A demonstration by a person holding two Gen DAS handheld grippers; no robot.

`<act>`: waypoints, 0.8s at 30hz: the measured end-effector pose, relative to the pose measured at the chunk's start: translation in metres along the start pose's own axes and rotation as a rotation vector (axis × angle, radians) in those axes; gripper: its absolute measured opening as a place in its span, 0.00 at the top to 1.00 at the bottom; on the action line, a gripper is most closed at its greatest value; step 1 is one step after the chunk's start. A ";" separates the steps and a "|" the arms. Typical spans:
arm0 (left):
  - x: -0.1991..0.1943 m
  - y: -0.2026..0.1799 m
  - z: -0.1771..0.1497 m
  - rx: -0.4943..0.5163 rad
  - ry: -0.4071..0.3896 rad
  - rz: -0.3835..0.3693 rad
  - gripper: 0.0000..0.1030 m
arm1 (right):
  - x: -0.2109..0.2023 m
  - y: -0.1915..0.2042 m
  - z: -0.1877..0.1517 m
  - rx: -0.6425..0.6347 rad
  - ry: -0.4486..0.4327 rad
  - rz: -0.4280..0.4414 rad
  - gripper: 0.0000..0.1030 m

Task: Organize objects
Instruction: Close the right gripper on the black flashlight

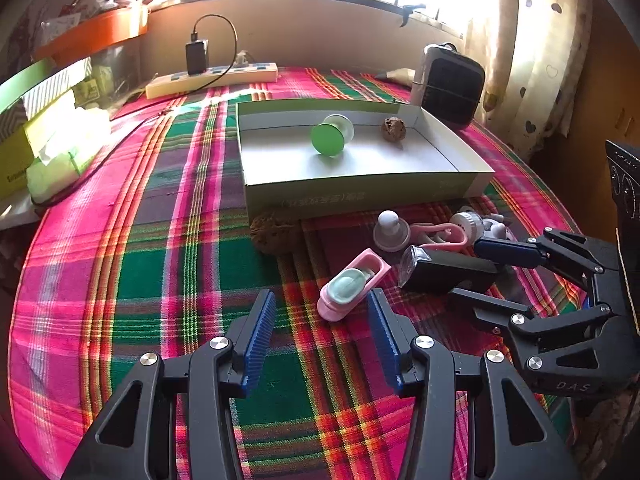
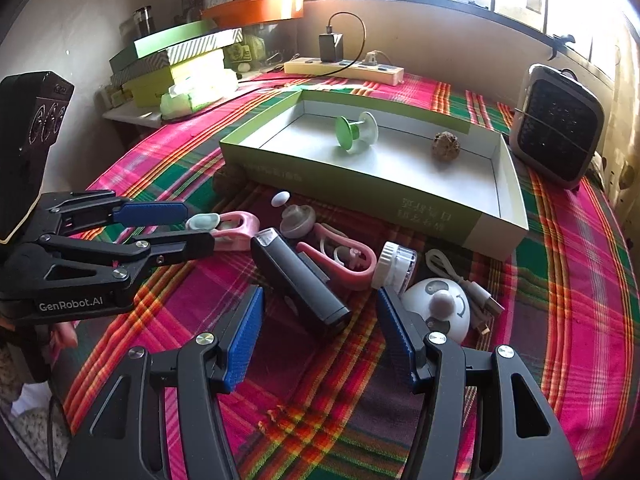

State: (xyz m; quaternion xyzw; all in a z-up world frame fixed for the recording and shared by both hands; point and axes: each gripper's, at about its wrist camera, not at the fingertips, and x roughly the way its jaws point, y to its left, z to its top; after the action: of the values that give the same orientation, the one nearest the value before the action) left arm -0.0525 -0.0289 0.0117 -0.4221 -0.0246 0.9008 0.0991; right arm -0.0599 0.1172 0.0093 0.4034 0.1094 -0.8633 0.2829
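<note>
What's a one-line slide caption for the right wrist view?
Right gripper, fingers open, hovers over a black flashlight amid small items on plaid cloth, beside a shallow box.

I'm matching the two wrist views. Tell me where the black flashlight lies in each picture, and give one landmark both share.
Left wrist view: the black flashlight lies right of centre on the plaid cloth, beyond the left gripper, with one finger of the right gripper on either side of it.
Right wrist view: it lies at centre, just ahead of the right gripper.
Shared landmark: the green-sided shallow box behind it.
</note>
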 end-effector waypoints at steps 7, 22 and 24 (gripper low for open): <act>-0.001 -0.001 0.002 0.010 -0.004 -0.015 0.55 | 0.007 0.008 0.004 -0.041 0.009 0.036 0.46; 0.001 -0.001 0.008 0.052 -0.008 -0.044 0.55 | 0.005 0.010 0.001 -0.047 0.013 0.016 0.76; 0.003 -0.003 0.008 0.067 -0.002 -0.048 0.55 | 0.004 0.008 -0.001 -0.036 0.013 0.013 0.76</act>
State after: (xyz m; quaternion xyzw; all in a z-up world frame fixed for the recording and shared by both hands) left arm -0.0604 -0.0247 0.0151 -0.4170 -0.0044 0.8988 0.1347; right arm -0.0564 0.1092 0.0066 0.4045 0.1243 -0.8567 0.2950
